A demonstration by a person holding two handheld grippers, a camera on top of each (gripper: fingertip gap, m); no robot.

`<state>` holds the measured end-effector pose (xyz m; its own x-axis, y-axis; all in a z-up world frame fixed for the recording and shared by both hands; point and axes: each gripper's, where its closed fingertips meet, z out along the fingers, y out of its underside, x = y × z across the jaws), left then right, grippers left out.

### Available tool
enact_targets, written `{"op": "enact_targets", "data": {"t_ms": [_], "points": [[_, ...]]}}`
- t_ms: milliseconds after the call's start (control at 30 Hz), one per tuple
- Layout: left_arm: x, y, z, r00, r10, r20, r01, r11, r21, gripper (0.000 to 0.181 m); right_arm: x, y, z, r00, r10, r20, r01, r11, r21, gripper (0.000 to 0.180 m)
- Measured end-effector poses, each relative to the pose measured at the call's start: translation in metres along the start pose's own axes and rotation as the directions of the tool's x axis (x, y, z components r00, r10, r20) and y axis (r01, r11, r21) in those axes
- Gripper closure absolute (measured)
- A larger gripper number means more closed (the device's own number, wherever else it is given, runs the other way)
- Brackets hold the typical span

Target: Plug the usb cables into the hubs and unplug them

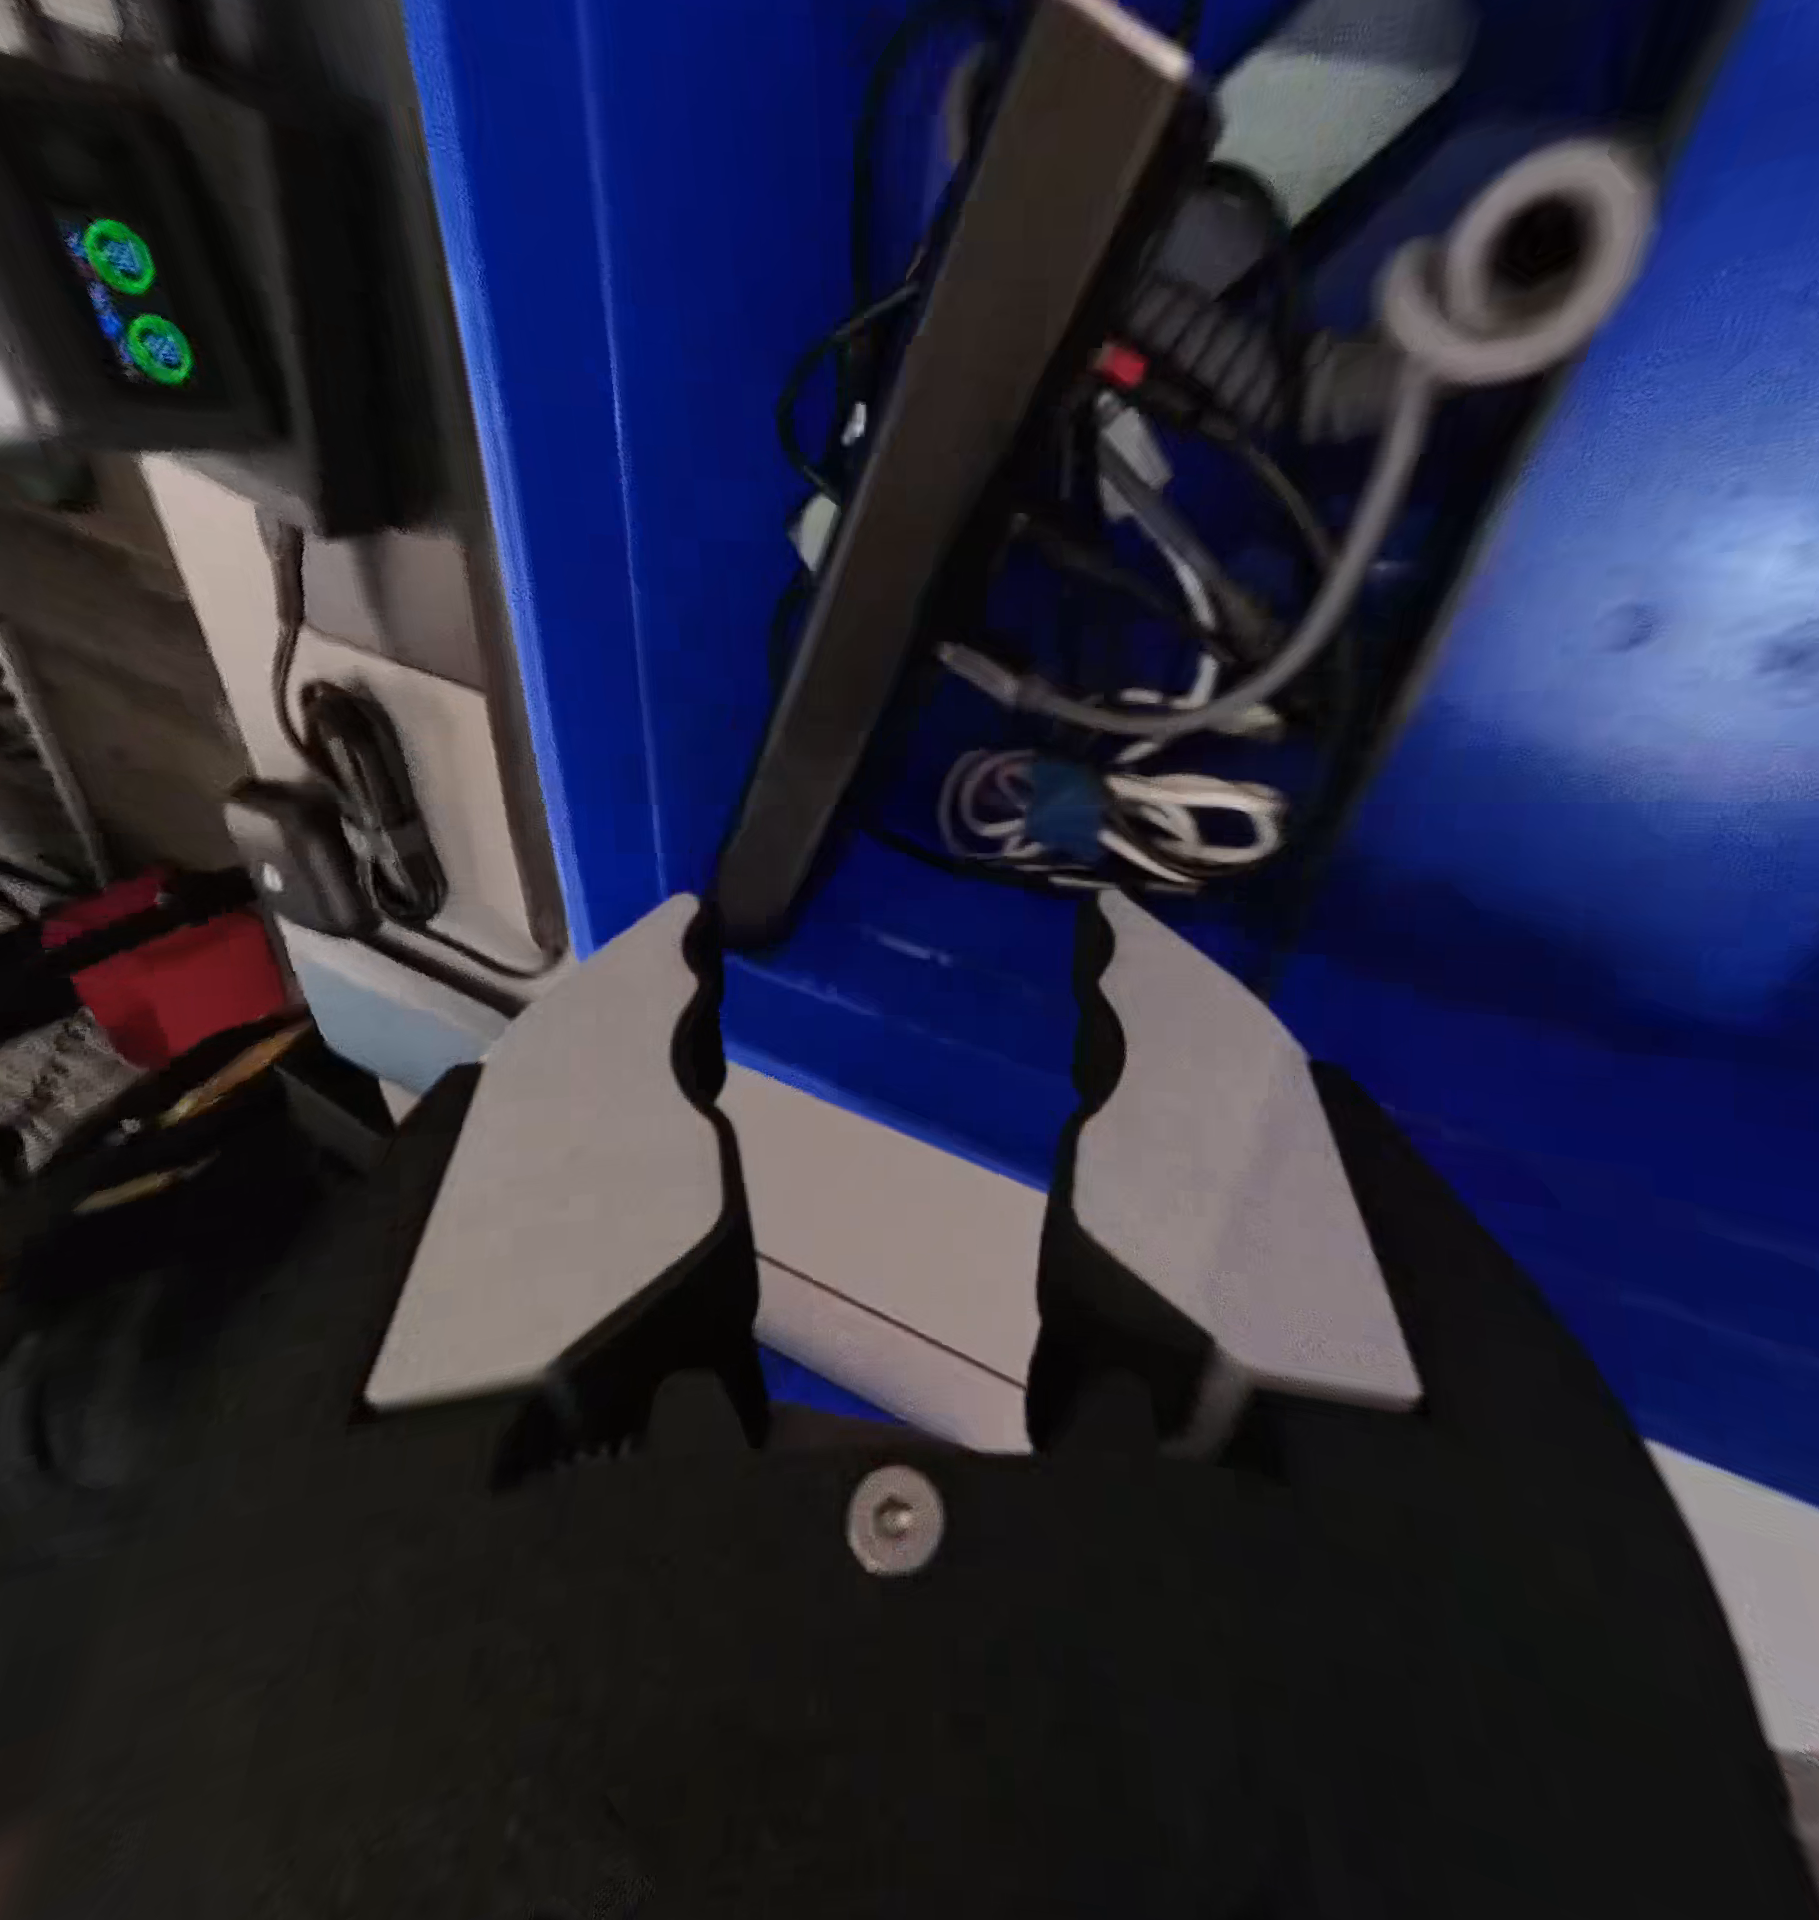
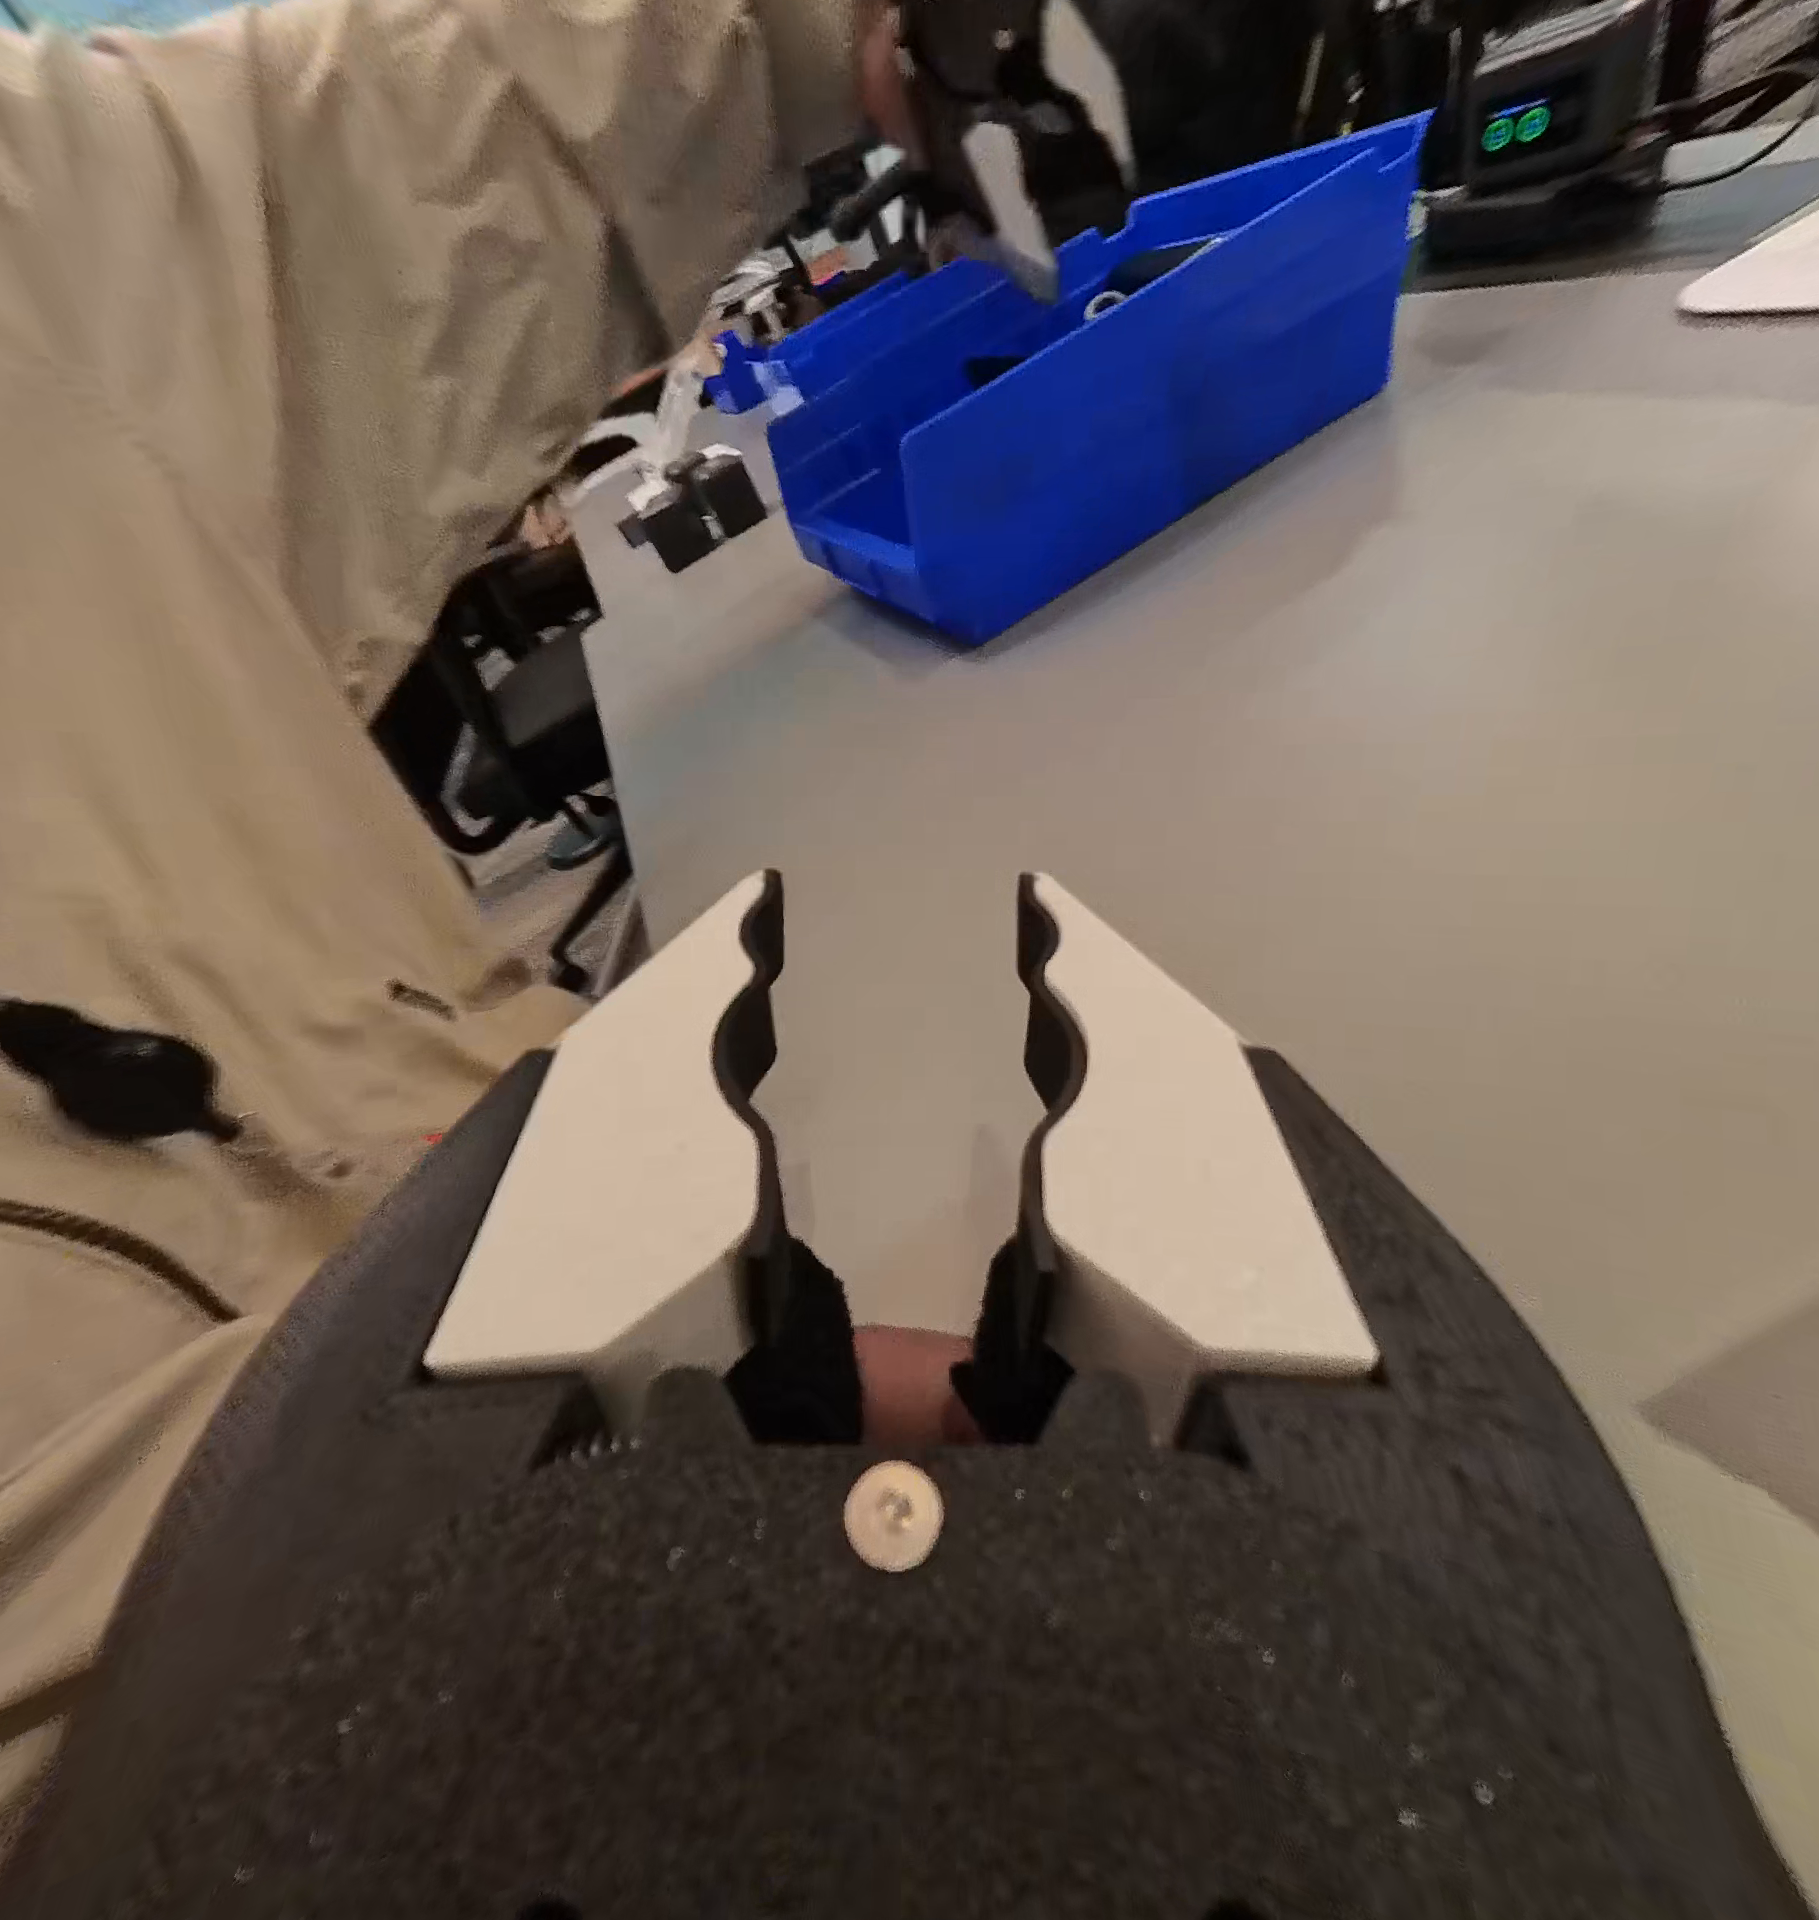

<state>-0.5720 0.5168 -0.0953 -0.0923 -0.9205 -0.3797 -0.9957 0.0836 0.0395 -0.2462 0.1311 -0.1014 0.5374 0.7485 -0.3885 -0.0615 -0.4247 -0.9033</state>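
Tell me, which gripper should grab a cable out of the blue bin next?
Probably the left gripper. It is open right over the blue bin, pointing at the cables. The right gripper, also open, hangs over bare table, away from the bin.

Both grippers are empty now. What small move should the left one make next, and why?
Probably lower the left gripper a little further into the blue bin, toward the long grey hub. Its jaws stand open with nothing between them, right at the hub's near end, and the tangled cables lie beside the hub. The right gripper is open too, over the bare table, away from the bin.
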Motion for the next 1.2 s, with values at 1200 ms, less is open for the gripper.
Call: {"op": "enact_targets", "data": {"t_ms": [1200], "points": [[-0.060,-0.243,-0.461,0.166,0.610,0.775,-0.373,0.766,-0.523,0.152,0.006,-0.193,-0.035,0.945,-0.150,-0.291,0.209,0.960,0.186,0.131]]}}
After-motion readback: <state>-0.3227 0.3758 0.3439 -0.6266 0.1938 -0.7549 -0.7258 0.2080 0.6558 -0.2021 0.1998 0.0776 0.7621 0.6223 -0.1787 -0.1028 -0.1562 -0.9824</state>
